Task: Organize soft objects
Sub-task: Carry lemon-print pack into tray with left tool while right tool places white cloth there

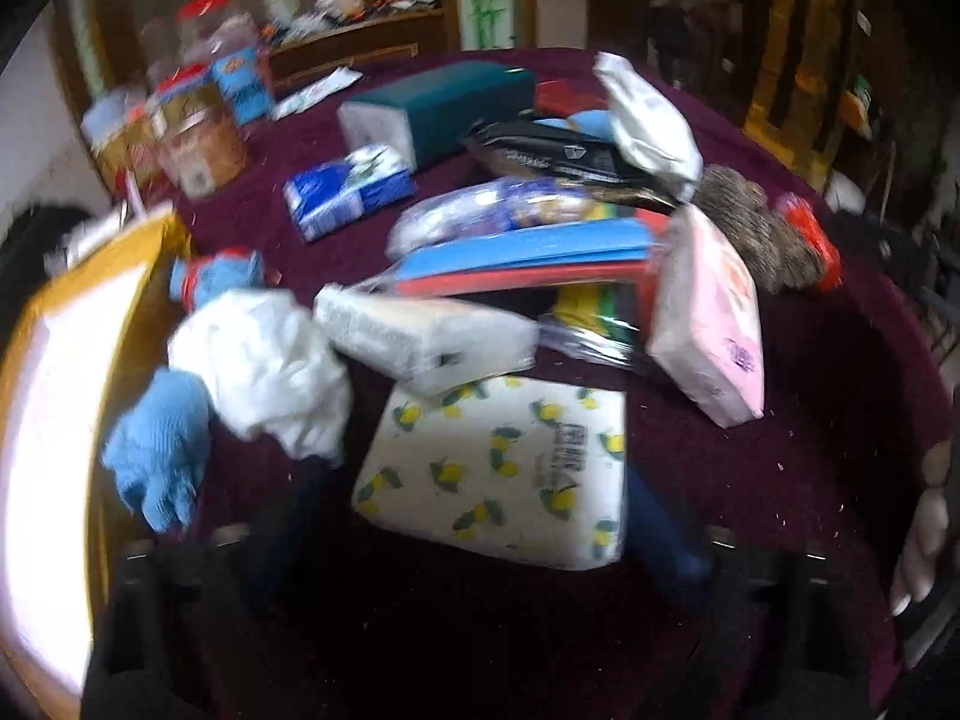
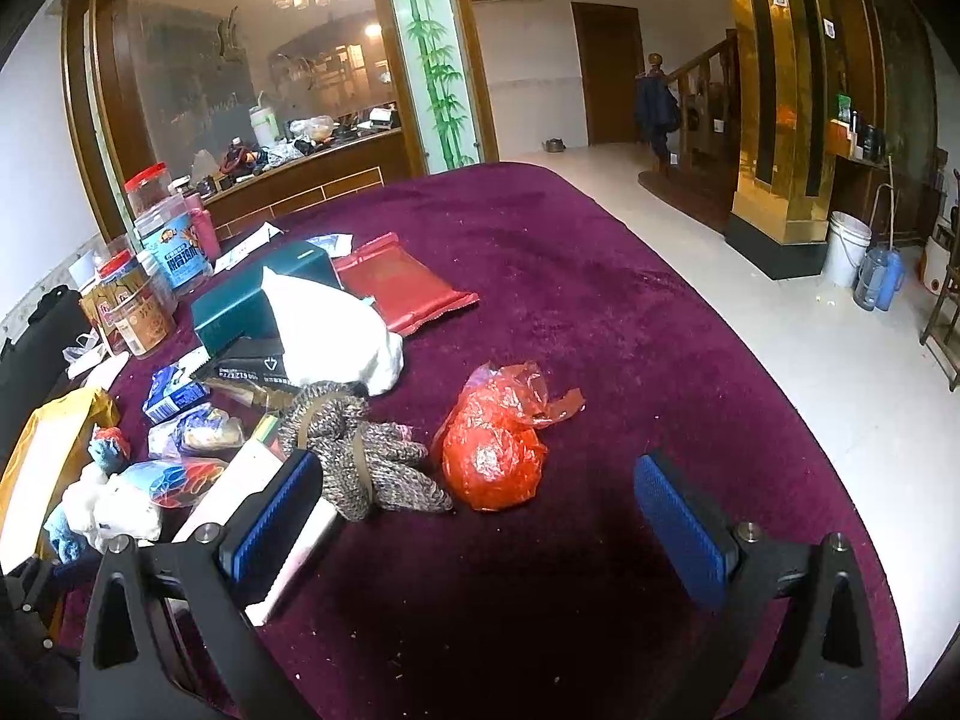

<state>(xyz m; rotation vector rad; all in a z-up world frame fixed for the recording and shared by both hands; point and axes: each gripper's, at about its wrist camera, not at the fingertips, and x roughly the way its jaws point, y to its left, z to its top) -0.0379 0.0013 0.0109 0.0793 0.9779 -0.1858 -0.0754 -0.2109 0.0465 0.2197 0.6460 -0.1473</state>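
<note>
Purple velvet tablecloth [image 2: 600, 312] fronts pale floor tiles [image 2: 750, 300].

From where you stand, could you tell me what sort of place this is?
Probably a home's dining or living hall: a purple-clothed table piled with household goods, a wooden staircase, and a glass partition.

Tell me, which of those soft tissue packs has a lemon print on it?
The lemon-print pack, lying flat nearest the left gripper's camera. The pink pack is plain and leans tilted on the pile; the blue pack lies farther back.
</note>
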